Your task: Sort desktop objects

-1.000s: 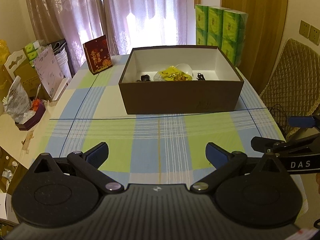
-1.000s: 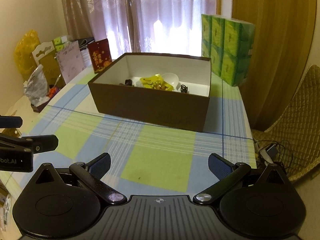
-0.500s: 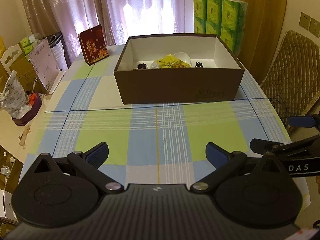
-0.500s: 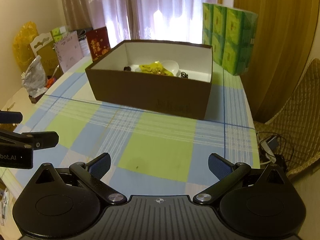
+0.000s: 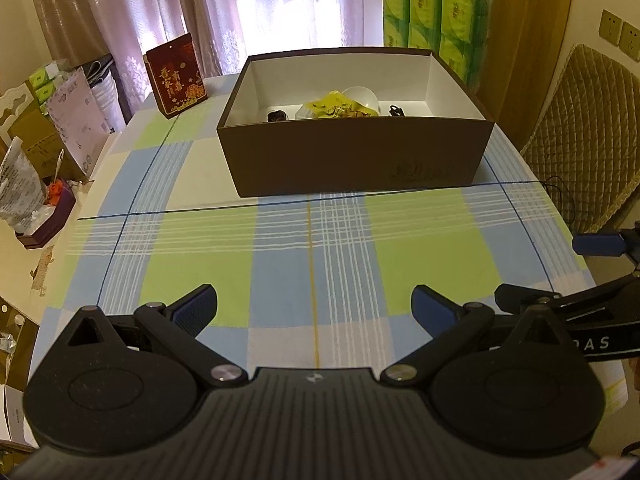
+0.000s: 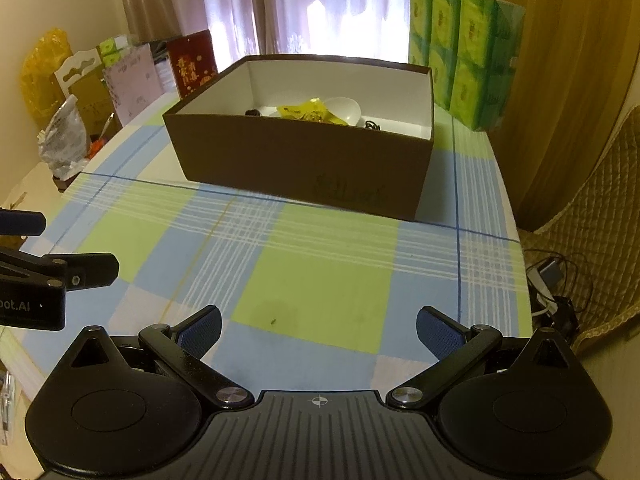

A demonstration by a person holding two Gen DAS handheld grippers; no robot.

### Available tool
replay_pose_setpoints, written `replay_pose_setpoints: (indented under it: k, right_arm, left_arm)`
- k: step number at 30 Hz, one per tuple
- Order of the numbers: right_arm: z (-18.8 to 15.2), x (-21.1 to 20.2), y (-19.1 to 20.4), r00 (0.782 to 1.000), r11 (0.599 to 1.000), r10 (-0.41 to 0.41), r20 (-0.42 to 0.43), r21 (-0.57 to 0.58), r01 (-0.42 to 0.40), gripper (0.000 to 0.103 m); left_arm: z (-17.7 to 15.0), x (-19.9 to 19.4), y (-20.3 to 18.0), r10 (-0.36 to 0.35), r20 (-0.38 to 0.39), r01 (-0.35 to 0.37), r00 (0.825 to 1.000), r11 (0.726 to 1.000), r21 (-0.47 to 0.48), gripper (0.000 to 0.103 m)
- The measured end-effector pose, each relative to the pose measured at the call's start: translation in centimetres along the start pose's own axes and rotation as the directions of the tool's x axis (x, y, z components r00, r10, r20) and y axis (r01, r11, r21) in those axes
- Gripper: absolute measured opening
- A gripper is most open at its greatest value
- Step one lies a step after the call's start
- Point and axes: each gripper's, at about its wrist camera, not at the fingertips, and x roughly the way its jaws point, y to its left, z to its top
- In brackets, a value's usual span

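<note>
A brown cardboard box (image 5: pixel 356 156) (image 6: pixel 304 164) with a white inside stands at the far middle of the checked tablecloth. Inside lie a yellow packet (image 5: pixel 340 109) (image 6: pixel 308 113), a white bowl (image 5: pixel 362 96) (image 6: pixel 344 108) and small dark items (image 5: pixel 277 115) (image 6: pixel 372 125). My left gripper (image 5: pixel 314 308) is open over the near cloth, nothing between its fingers. My right gripper (image 6: pixel 318 326) is open too, and empty. Each gripper shows at the edge of the other's view: the right one (image 5: pixel 592 276), the left one (image 6: pixel 60 264).
A red gift box (image 5: pixel 176 76) stands at the table's far left corner. Green tissue packs (image 5: pixel 436 20) (image 6: pixel 464 52) are stacked behind the box. A quilted chair (image 5: pixel 580 132) is on the right, with cables (image 6: pixel 556 280) on the floor. Bags and cartons (image 5: pixel 36 160) crowd the left.
Both grippers have drawn back from the box and tilted a little, so more tablecloth shows in front. Both stayed open and empty.
</note>
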Motion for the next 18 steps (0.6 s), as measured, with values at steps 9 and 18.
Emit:
replay_pose_setpoints:
  k: [9,18]
  right_arm:
    - [0.9,0.8,-0.3,1.000,1.000,-0.019,-0.003,0.018,0.019,0.101]
    - [1.5,1.6,-0.8,0.999,0.999,-0.032,-0.006,0.036,0.033,0.101]
  left_arm:
    - [1.4,1.1,0.2,-0.011,0.005,0.011,1.000,1.000,0.018,0.102]
    - [2.4,2.6,0.5,-0.015,-0.003,0.015,1.000,1.000,0.021,0.102]
